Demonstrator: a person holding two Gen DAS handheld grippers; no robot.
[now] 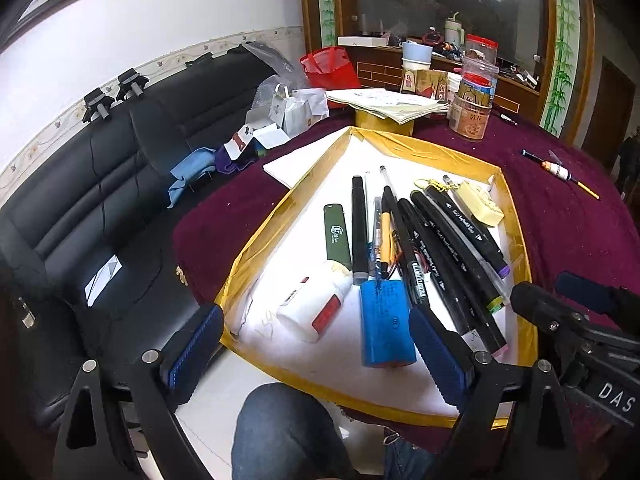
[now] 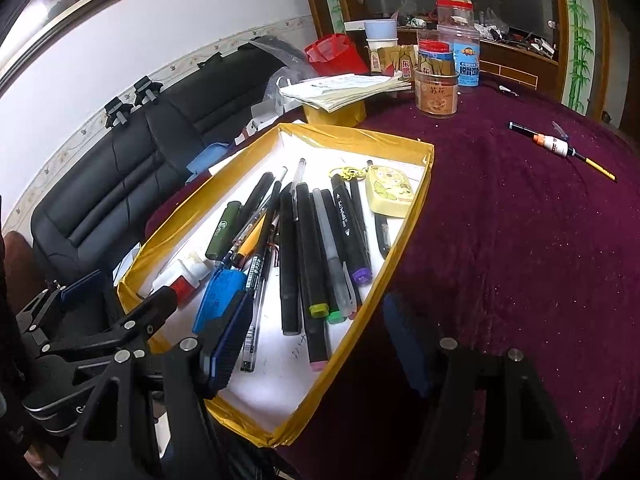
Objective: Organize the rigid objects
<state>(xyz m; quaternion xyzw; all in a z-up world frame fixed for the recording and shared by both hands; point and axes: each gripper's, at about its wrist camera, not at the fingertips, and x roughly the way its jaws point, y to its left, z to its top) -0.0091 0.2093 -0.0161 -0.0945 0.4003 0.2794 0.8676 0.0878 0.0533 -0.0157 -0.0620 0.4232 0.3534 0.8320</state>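
A shallow white tray with a yellow taped rim (image 1: 256,240) (image 2: 416,208) sits on the maroon tablecloth. It holds several black markers and pens (image 1: 444,248) (image 2: 312,248), a green lighter (image 1: 337,236) (image 2: 222,231), a white glue bottle (image 1: 312,304) (image 2: 182,276), a blue battery pack (image 1: 385,322) (image 2: 220,294) and a yellow keychain (image 1: 478,202) (image 2: 390,191). My left gripper (image 1: 316,354) is open and empty over the tray's near end. My right gripper (image 2: 316,344) is open and empty astride the tray's near right rim. A pen with a white-orange sleeve (image 1: 558,172) (image 2: 556,146) lies alone on the cloth.
A black sofa (image 1: 100,200) stands left of the table. Jars (image 1: 472,116) (image 2: 436,92), a stack of papers (image 1: 388,102) on a yellow box, a red bag (image 2: 334,54) and cups crowd the far edge. A knee in jeans (image 1: 280,432) is below the left gripper.
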